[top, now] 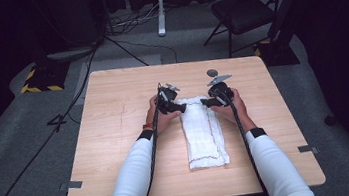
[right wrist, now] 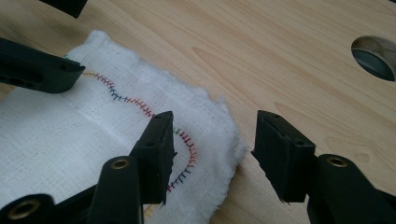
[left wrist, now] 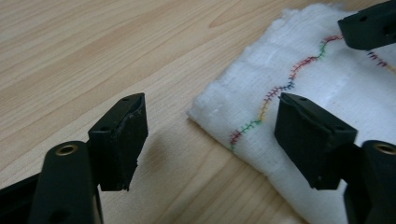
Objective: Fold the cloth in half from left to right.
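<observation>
Two open grippers flank the far end of the folded white cloth (top: 204,132), whose length runs twelve to six on the bench (top: 116,135): left gripper (top: 181,107) at nine o'clock, right gripper (top: 204,102) at three, equally near, neither holding anything.

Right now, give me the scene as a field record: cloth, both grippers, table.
cloth: white folded cloth with multicoloured wavy stitching, lying flat, long side running away from the person
left gripper: left gripper open, jaws straddling the cloth's far left corner, nothing pinched
right gripper: right gripper open, jaws straddling the cloth's far right corner, nothing pinched
table: light wooden table with a round hole beyond the right gripper
status: cloth not yet gripped
</observation>
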`<state>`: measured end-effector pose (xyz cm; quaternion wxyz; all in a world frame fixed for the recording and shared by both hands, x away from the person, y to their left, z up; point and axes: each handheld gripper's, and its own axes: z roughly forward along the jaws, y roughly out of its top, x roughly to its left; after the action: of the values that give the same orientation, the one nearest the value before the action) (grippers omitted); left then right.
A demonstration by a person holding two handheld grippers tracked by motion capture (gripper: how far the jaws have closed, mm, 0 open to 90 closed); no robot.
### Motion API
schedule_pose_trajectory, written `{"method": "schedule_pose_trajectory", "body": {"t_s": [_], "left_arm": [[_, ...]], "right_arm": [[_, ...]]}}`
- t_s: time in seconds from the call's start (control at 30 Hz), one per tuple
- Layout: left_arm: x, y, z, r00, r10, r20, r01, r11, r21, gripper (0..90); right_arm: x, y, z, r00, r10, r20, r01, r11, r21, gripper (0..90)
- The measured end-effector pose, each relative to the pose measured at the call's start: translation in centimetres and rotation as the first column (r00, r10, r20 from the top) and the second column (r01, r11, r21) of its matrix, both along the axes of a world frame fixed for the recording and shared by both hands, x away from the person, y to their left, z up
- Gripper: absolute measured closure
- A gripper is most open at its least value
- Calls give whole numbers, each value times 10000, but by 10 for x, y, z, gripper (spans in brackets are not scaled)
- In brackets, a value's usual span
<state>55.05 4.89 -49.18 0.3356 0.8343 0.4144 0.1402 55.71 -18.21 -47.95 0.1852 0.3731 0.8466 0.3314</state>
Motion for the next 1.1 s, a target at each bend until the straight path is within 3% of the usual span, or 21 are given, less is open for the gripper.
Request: {"method": "schedule_pose_trajectory", "body": {"t_s": [0.13, 0.33, 0.43, 0.5, 0.63, 0.83, 0.97, 1.1], "left_arm": [[2, 2, -5, 9998, 18, -183, -23, 9996, -268, 227], [2, -2, -5, 9999, -46, -115, 47, 10000, 6, 222], [2, -3, -5, 9999, -88, -149, 89, 9999, 70, 223], [2, -5, -4, 9998, -21, -174, 24, 9999, 146, 227], [1, -6, -3, 9997, -143, -205, 146, 9998, 117, 275], [-2, -8, -3, 9980, -619, -102, 616, 9978, -258, 488], [-1, -9, -3, 9964, -823, -219, 809, 9949, -601, 648], [-1, -10, -3, 9946, -1029, -126, 1020, 9929, -607, 760]], "right_arm": [[1, 1, -4, 9999, -42, -159, 42, 10000, 19, 471], [4, -1, -10, 9994, -132, -315, 137, 9998, 171, 466], [5, -4, -12, 9980, -216, -597, 247, 9984, 507, 472], [6, -7, -13, 9970, -206, -741, 268, 9961, 843, 491], [4, -5, -12, 9964, 129, -842, -48, 9955, 947, 654], [2, -4, -13, 9946, 360, -977, -243, 9927, 1185, 791], [1, -2, -11, 9944, 359, -997, -248, 9935, 1109, 823], [0, -2, -10, 9952, 309, -925, -215, 9947, 1006, 835]]}}
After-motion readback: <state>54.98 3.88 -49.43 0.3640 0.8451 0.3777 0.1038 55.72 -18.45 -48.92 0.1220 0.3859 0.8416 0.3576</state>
